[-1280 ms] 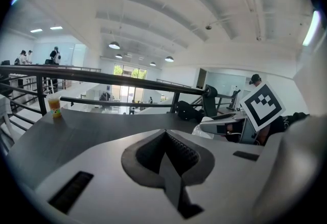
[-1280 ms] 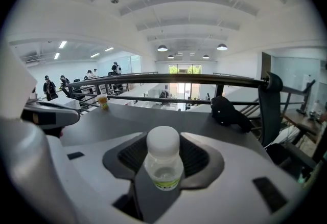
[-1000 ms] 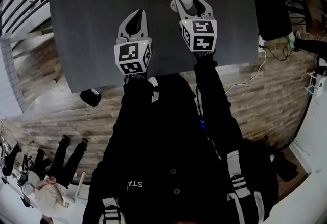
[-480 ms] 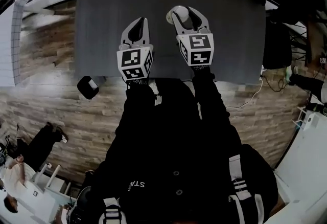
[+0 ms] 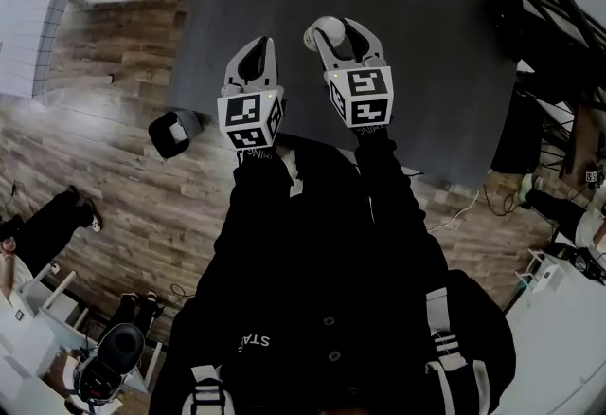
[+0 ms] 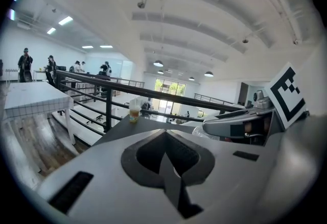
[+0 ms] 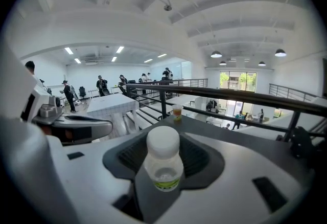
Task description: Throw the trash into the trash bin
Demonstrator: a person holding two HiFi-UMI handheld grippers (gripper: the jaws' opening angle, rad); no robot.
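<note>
My right gripper [image 5: 334, 28] is shut on a small clear bottle [image 5: 325, 27] with a white cap, held above the dark grey table [image 5: 426, 53]. In the right gripper view the bottle [image 7: 163, 159] stands upright between the jaws, a green label band at its middle. My left gripper [image 5: 254, 49] hangs beside it to the left, shut with nothing in it; its jaws [image 6: 166, 159] meet in the left gripper view. A small black trash bin [image 5: 173, 132] stands on the wooden floor by the table's near left corner, left of the left gripper.
A cup of orange drink [image 6: 134, 111] [image 7: 177, 112] stands at the table's far edge, in front of a black railing [image 6: 107, 103]. White tables and people are beyond it. Cables [image 5: 464, 205] lie on the floor at the right.
The view has swung round: table and floor have turned clockwise, and the bin has drawn up closer beside the left gripper. Both grippers kept their places in the picture, bottle still held.
</note>
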